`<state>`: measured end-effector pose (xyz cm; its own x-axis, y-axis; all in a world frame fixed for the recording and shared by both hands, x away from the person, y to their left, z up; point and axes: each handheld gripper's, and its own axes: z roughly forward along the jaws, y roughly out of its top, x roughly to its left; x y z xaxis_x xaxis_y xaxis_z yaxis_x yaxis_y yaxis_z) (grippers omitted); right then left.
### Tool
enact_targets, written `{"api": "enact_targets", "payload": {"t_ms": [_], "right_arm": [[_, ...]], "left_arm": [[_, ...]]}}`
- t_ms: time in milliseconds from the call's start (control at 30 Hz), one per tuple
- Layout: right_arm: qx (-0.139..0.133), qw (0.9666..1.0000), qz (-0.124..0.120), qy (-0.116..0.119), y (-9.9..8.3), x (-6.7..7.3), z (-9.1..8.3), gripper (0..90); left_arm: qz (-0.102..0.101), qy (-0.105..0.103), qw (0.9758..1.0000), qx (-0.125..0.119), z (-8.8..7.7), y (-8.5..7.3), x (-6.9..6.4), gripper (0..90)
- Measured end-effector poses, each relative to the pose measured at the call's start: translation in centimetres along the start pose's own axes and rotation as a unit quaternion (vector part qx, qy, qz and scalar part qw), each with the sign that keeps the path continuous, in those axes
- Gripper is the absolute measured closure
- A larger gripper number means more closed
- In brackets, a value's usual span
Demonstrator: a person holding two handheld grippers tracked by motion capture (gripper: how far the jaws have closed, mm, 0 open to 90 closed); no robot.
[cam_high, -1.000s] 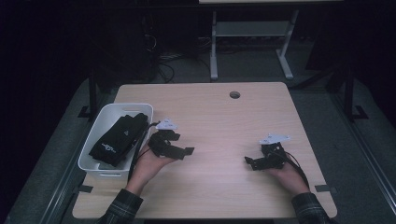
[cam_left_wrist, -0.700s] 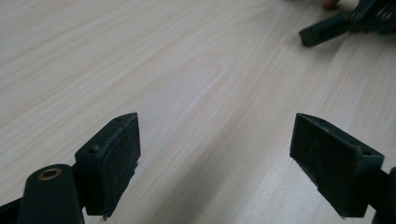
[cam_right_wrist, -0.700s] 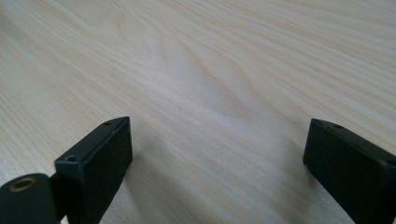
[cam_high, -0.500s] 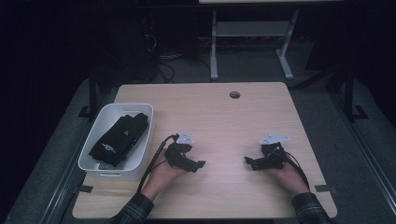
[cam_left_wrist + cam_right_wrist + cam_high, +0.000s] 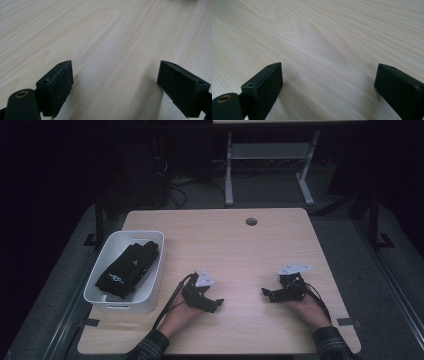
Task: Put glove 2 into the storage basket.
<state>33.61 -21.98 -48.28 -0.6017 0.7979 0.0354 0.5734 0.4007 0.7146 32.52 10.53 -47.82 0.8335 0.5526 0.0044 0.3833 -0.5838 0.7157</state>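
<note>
Jaws spread wide over bare wood, nothing held.

Left gripper [image 5: 216, 304] rests low at centre-left of the table [image 5: 240, 245], right gripper [image 5: 266, 293] at lower right, tips facing inward; black gloves [image 5: 127, 269] lie in the white bin [image 5: 150, 295], far left, apart from the left gripper.

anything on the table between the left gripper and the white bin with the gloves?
Nothing but bare wood. In the high view the left gripper sits just right of the white bin holding the black gloves, with bare table between them.
</note>
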Motion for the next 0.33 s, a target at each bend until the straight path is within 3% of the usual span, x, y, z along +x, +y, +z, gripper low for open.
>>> {"api": "enact_targets", "payload": {"t_ms": [333], "right_arm": [[0.000, 1.0000, 0.000, 0.000, 0.00, 0.03, 0.00, 7.8]], "left_arm": [[0.001, -0.001, 1.0000, 0.000, -0.01, 0.00, 0.00, 12.5]]}}
